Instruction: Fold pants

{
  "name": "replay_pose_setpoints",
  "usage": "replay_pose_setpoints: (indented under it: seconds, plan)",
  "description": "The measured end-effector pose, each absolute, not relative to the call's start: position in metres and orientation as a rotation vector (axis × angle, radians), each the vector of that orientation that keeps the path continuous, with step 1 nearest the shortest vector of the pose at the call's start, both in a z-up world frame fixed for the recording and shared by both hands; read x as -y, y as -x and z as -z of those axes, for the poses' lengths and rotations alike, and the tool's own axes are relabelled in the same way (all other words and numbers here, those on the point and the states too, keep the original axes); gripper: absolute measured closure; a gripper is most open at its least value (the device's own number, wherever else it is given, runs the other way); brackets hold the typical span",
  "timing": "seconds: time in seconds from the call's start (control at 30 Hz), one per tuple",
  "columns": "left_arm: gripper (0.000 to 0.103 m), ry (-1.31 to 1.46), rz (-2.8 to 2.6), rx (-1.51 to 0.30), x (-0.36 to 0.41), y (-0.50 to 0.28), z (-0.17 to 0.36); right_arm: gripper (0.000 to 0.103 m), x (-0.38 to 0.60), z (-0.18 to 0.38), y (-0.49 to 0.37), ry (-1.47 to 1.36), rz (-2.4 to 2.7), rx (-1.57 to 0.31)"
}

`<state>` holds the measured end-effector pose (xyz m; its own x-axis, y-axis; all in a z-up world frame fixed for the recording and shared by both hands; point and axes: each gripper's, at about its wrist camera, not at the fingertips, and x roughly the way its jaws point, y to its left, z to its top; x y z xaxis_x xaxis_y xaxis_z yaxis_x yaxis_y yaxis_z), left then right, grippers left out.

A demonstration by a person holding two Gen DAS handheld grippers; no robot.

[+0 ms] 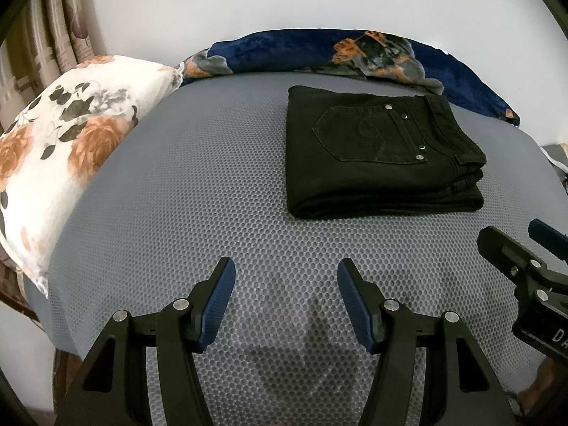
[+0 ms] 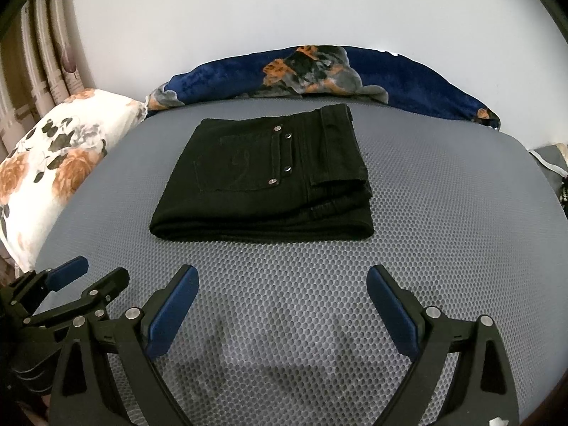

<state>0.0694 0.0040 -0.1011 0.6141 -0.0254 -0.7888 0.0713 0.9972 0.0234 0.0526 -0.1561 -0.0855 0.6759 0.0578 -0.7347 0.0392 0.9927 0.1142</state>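
Note:
Black pants (image 1: 383,152) lie folded into a compact rectangle on the grey mesh mattress (image 1: 213,213), back pocket up, waistband to the right. They also show in the right wrist view (image 2: 269,181). My left gripper (image 1: 285,273) is open and empty, hovering over the mattress near its front edge, left of and nearer than the pants. My right gripper (image 2: 282,277) is open and empty, just in front of the pants. The right gripper shows at the right edge of the left wrist view (image 1: 514,245); the left gripper shows at the left of the right wrist view (image 2: 88,273).
A white floral pillow (image 1: 60,149) lies along the mattress's left side. A dark blue floral blanket (image 1: 319,53) is bunched along the far edge against a white wall. Curtains (image 1: 46,28) hang at the far left. Some grey cloth (image 2: 550,163) sits past the right edge.

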Motion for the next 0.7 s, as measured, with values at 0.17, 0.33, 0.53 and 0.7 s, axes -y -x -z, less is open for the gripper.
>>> replay_pose_setpoints:
  seconds: [0.17,0.33,0.53,0.7]
  plan:
    - [0.042,-0.054,0.054,-0.909,-0.0043,-0.0693,0.1013,0.009,0.1558,0.0861,-0.0512,-0.124,-0.004,-0.83]
    - [0.042,-0.054,0.058,-0.907,-0.0049,-0.0692,0.1015,0.009,0.1568,0.0866,-0.0512,-0.129,-0.002,-0.835]
    - [0.042,-0.052,0.059,-0.91,-0.004,-0.0666,0.1021,0.009,0.1573,0.0866,-0.0513,-0.128,-0.001,-0.835]
    - [0.042,-0.052,0.061,-0.911,-0.0033,-0.0654,0.1015,0.009,0.157,0.0862,-0.0514,-0.129,-0.001,-0.837]
